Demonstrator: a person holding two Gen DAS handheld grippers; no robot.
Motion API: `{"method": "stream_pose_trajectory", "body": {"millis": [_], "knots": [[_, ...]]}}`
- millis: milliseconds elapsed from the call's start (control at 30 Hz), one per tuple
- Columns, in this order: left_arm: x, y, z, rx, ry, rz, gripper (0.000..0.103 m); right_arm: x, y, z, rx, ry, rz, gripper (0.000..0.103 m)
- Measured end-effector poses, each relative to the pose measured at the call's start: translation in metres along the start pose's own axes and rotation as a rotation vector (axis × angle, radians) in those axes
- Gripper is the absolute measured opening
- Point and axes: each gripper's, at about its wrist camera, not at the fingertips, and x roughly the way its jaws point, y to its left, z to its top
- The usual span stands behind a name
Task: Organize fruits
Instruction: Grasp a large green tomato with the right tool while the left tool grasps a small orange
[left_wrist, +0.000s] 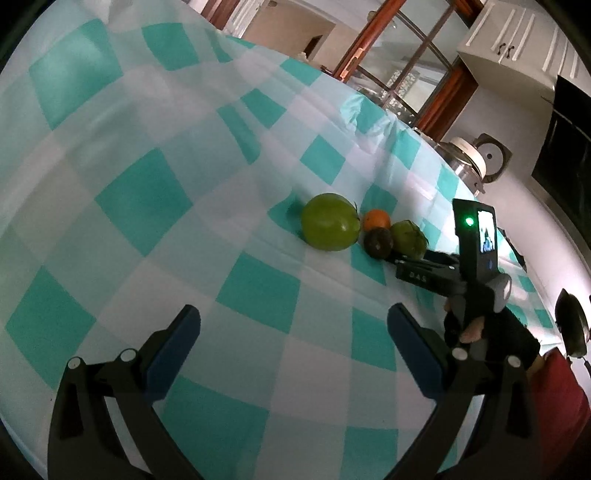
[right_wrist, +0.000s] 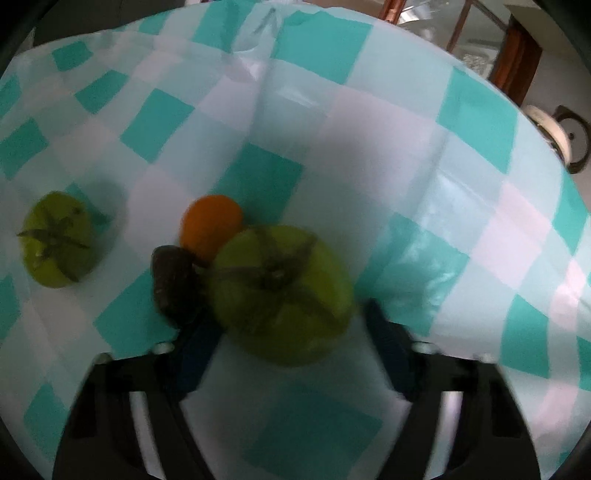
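Observation:
Several fruits lie on a teal and white checked tablecloth (left_wrist: 155, 192). In the left wrist view a large green tomato (left_wrist: 330, 222) sits left of an orange fruit (left_wrist: 376, 219), a dark fruit (left_wrist: 378, 242) and a second green tomato (left_wrist: 407, 238). My left gripper (left_wrist: 293, 332) is open and empty, well short of them. In the right wrist view my right gripper (right_wrist: 286, 325) is open with its jaws either side of the nearer green tomato (right_wrist: 282, 295). The orange fruit (right_wrist: 211, 225) and dark fruit (right_wrist: 173, 284) touch it on the left. The other green tomato (right_wrist: 56, 239) lies apart at far left.
The tablecloth (right_wrist: 406, 147) has raised folds at the back. The table's far edge runs along the right in the left wrist view, with a pot and lid (left_wrist: 469, 155), a window frame (left_wrist: 406, 55) and cabinets (left_wrist: 517, 40) beyond. The right gripper's body (left_wrist: 472, 254) is beside the fruits.

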Motion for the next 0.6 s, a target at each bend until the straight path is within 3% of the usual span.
{"method": "stream_pose_trajectory", "body": {"millis": [67, 233, 533, 600], "knots": [[0.0, 0.001, 0.0, -0.003, 0.0, 0.004, 0.101, -0.007, 0.004, -0.007, 0.002, 0.002, 0.004, 0.061], [0.0, 0.001, -0.001, -0.005, -0.001, 0.007, 0.101, -0.051, 0.006, -0.053, 0.132, 0.02, 0.118, 0.06], [0.006, -0.01, -0.004, 0.075, 0.065, 0.009, 0.101, -0.133, 0.015, -0.144, 0.362, 0.001, 0.146, 0.06], [0.006, -0.017, -0.009, 0.094, 0.076, 0.05, 0.101, -0.143, 0.014, -0.155, 0.414, -0.01, 0.158, 0.06]]}}
